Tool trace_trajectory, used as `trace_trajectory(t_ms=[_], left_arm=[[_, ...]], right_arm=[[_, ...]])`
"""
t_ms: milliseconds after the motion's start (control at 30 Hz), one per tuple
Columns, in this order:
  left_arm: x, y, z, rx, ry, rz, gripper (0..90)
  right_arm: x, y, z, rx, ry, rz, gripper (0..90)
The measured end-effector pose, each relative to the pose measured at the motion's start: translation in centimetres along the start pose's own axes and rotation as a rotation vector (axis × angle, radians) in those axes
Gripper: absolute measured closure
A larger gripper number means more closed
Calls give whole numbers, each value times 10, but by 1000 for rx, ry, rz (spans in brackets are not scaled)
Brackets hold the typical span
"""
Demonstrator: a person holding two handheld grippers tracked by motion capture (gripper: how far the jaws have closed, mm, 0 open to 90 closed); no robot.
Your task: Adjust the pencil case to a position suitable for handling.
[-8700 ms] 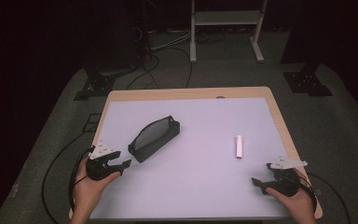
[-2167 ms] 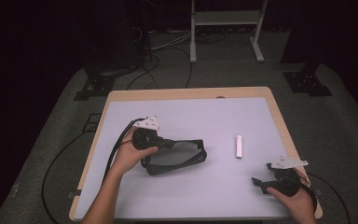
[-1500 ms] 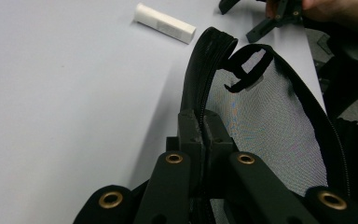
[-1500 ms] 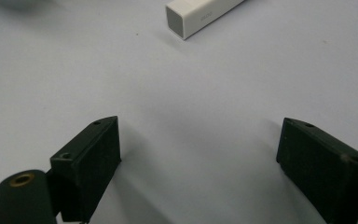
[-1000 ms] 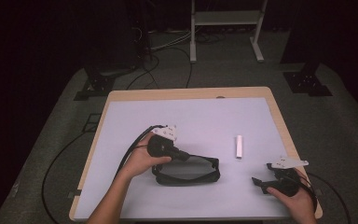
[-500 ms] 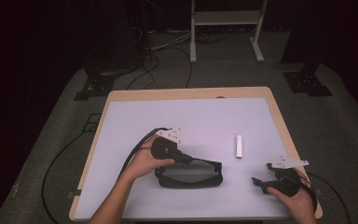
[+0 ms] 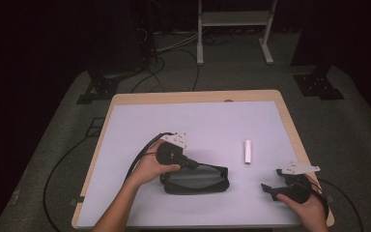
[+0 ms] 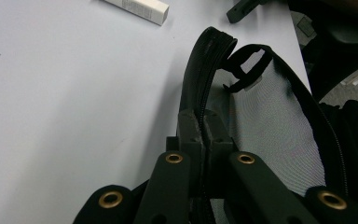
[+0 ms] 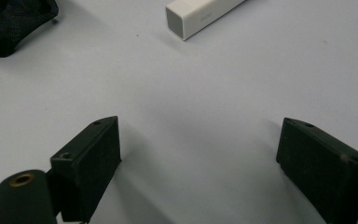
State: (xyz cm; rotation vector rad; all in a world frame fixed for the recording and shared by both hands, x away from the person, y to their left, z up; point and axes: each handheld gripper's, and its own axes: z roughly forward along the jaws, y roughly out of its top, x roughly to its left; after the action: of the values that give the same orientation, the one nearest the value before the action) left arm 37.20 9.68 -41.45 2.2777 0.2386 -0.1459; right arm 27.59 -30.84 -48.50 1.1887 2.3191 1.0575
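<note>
In the lower middle of the frame the left hand-held gripper point(image 7: 189, 164) is clenched on the rim of the black pouch point(image 7: 196, 180), while the right hand-held gripper point(image 7: 266, 189) at lower right stands released on the worktop point(image 7: 212, 125).

The left gripper point(image 7: 193, 166), clamped on the pouch's point(image 7: 195, 180) rim, now sits near the table's middle; the pouch lies nearer the front edge than earlier, turned level.
</note>
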Motion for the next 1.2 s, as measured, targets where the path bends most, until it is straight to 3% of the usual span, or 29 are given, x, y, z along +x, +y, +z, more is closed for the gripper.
trace_trajectory(t_ms=[300,667,1067,1200], left_arm=[[-1,0,0,9,28,7,826],[-5,2,-9,-13,84,3,623],[-14,0,-28,-35,216,-43,350],[-15,-6,-44,-54,282,-85,277]], right_arm=[[0,0,0,0,0,0,124],[0,0,0,0,1,1,124],[0,0,0,0,0,-1,124],[0,0,0,1,0,-1,124]])
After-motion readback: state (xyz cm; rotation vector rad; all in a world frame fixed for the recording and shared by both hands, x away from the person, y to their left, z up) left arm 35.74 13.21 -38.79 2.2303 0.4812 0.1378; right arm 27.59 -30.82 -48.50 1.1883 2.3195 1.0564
